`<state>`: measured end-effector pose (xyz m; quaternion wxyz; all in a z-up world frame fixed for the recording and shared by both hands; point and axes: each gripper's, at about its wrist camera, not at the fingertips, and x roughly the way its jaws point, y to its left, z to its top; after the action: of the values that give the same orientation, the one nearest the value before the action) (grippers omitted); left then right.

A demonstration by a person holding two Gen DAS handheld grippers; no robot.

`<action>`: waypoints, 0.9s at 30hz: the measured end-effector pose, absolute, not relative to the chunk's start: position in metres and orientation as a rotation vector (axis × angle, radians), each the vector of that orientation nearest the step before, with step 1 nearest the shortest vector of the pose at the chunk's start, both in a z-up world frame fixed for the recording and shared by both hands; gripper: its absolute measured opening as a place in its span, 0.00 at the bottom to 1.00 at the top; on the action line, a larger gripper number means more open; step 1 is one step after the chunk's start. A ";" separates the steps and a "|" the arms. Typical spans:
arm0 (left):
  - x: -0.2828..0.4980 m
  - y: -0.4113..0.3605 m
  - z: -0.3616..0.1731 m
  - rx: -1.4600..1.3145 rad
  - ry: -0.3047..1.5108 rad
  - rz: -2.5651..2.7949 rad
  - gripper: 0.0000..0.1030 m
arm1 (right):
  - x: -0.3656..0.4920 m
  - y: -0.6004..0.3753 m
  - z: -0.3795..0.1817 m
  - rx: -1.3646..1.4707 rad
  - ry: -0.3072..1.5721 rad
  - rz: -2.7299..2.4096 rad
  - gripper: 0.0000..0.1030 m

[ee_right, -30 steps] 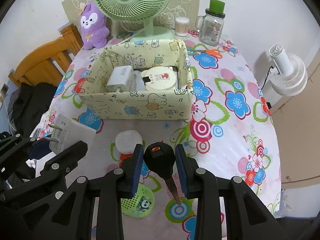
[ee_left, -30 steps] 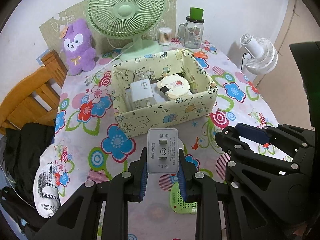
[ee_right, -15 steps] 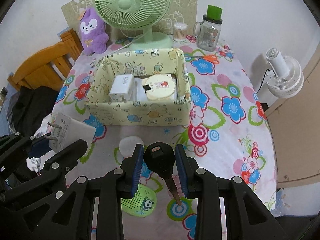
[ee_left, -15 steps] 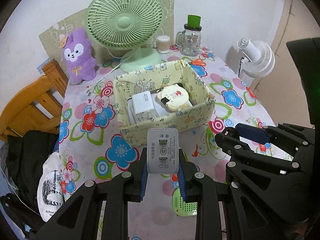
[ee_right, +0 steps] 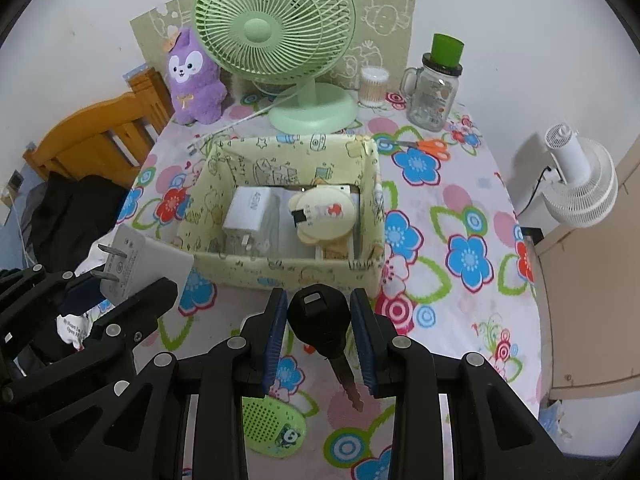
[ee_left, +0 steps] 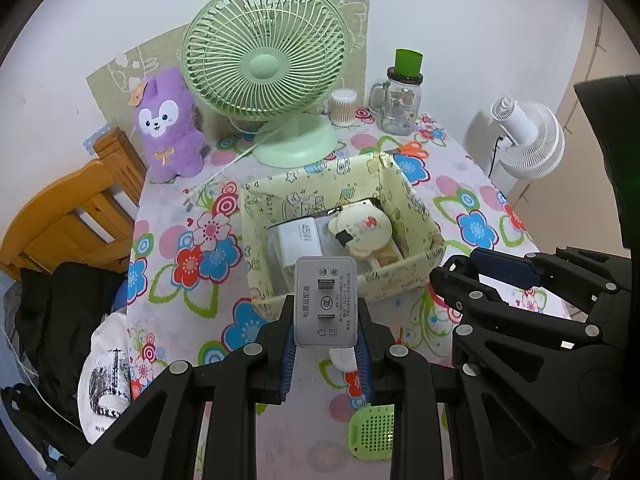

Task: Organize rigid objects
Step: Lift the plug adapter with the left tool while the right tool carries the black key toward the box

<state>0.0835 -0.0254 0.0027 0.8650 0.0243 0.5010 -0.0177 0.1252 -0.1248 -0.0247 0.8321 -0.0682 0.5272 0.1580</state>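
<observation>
Both grippers loaded above the flowered bench

The left gripper has its jaws clamped on a grey charger; the right gripper grips a black key, with the yellow box at 12 o'clock of both.

Left gripper clamped, right gripper clamped, both angled steeply downward

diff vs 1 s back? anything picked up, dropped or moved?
Both tools rose: in both views the table has dropped away and the yellow box now lies more under them. Nothing taken or released. Left tool still clamps the grey power adapter; right tool still clamps the black key. Box contents unchanged.
</observation>
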 end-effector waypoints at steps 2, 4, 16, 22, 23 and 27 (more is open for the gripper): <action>0.088 -0.025 0.004 0.049 1.048 -0.035 0.24 | 0.131 -0.125 -0.023 -0.145 1.116 0.340 0.34; 0.093 -0.025 0.004 0.046 1.049 -0.034 0.24 | 0.135 -0.124 -0.023 -0.145 1.118 0.343 0.34; 0.124 -0.016 0.004 0.017 1.047 -0.016 0.24 | 0.171 -0.117 -0.023 -0.156 1.121 0.382 0.34; 0.141 -0.008 0.000 -0.003 1.057 -0.006 0.24 | 0.192 -0.108 -0.026 -0.157 1.126 0.411 0.34; 0.144 -0.007 -0.001 -0.002 1.059 -0.004 0.24 | 0.197 -0.106 -0.027 -0.154 1.129 0.418 0.34; 0.154 -0.004 -0.005 -0.004 1.068 0.000 0.24 | 0.209 -0.102 -0.032 -0.152 1.138 0.434 0.34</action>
<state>0.1542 -0.0036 -0.0054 0.8607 -0.0017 0.5092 0.0000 0.2090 -0.1017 -0.0319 0.8174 -0.0714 0.5341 0.2037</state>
